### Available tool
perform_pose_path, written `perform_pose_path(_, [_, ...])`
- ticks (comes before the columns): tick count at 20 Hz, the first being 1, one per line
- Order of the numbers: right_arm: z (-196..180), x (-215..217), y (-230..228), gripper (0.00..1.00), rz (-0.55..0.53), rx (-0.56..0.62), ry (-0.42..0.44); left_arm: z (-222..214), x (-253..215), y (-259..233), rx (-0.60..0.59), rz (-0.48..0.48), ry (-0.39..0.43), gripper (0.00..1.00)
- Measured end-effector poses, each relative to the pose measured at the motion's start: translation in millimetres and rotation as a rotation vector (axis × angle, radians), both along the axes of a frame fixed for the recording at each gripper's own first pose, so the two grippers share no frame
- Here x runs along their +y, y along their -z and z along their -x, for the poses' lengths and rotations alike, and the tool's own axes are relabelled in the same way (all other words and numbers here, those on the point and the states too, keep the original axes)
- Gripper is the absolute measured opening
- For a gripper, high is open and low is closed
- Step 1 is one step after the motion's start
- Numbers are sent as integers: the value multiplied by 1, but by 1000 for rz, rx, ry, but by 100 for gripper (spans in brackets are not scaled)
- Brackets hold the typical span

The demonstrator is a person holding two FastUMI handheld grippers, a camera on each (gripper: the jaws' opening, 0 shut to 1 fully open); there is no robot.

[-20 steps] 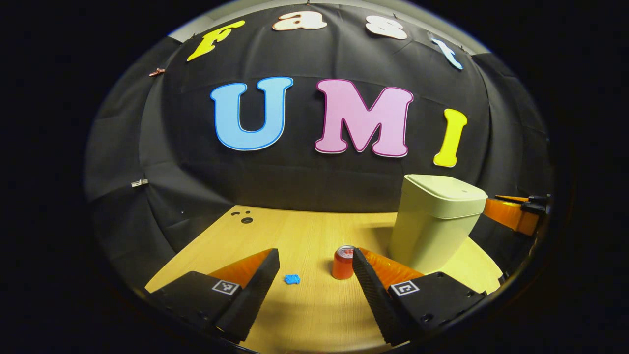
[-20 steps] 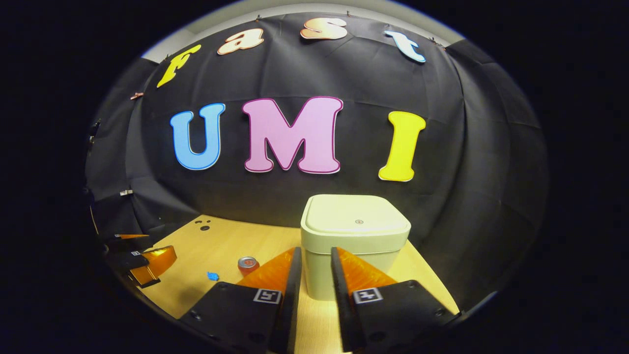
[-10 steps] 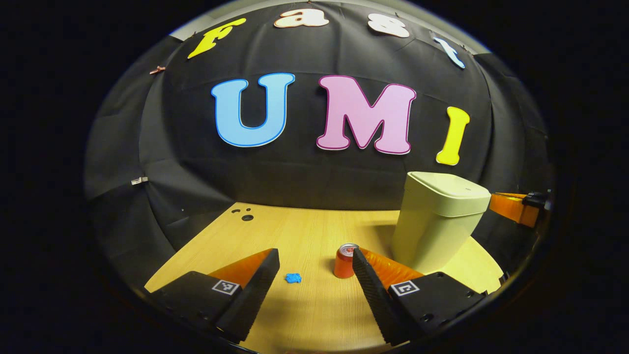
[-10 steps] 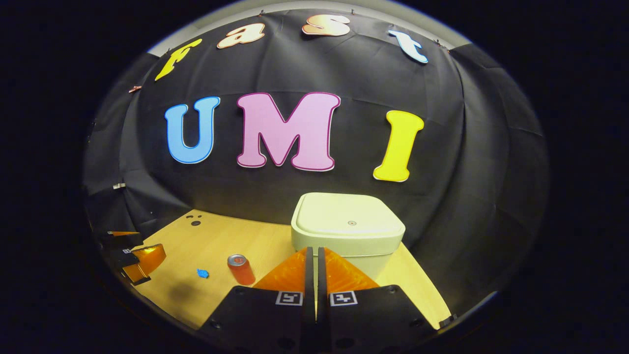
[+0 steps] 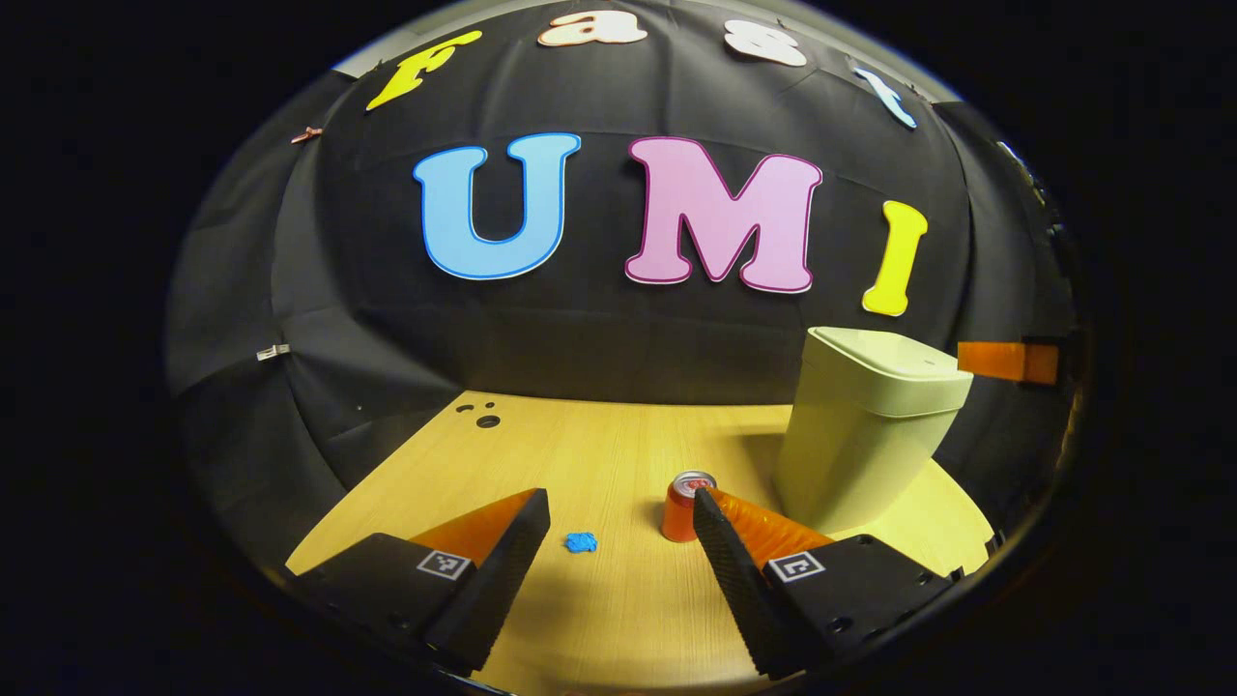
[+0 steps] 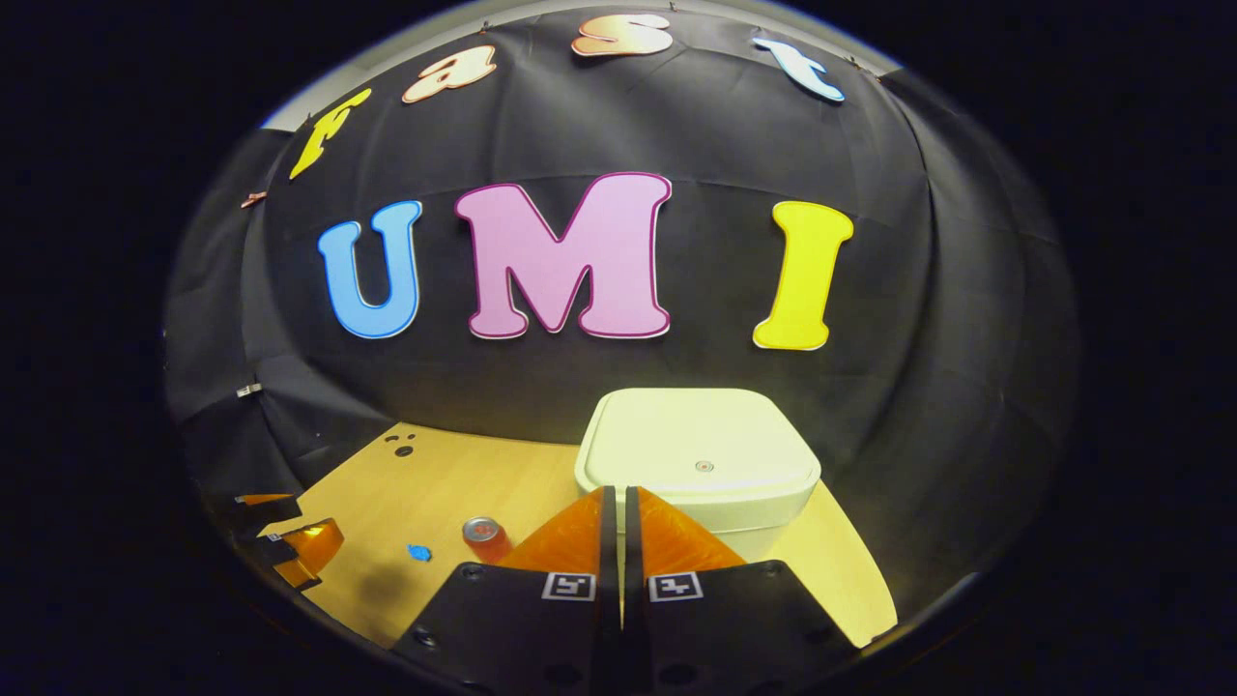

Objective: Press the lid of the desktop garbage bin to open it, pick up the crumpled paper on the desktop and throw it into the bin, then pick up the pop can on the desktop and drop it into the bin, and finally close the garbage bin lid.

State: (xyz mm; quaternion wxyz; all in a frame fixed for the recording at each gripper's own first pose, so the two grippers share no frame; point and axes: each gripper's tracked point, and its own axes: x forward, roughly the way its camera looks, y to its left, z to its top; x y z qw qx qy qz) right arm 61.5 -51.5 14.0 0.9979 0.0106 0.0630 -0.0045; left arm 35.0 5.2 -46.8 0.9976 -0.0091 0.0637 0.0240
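Nothing done yet: bin lid [image 6: 703, 443] shut. Right tongs [image 6: 618, 498] together, poised at lid's near edge. Left tongs [image 5: 618, 527] apart, empty. Crumpled paper [image 5: 580, 542], pop can [image 5: 684, 505] on worktop [image 5: 580, 454].

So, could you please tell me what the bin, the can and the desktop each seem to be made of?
The garbage bin looks like matte moulded plastic: pale, smooth, rounded corners, no seams. The pop can appears to be metal, judging by its shiny silvery top rim above a glossy red-orange body. The desktop shows a light wood grain; whether it is solid wood or a printed laminate cannot be told.
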Motion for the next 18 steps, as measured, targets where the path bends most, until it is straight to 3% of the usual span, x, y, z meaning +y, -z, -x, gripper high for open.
perform_pose_path(11, [-65,-54,16,5,-1,56,91,-16,9,9,39,17,-36,96])
perform_pose_path(15, [-70,-54,27,5,-36,92,89,-19,15,10,41,13,-51,96])
perform_pose_path(18, [-67,-54,28,6,2,89,86,-21,21,14,52,23,-66,96])
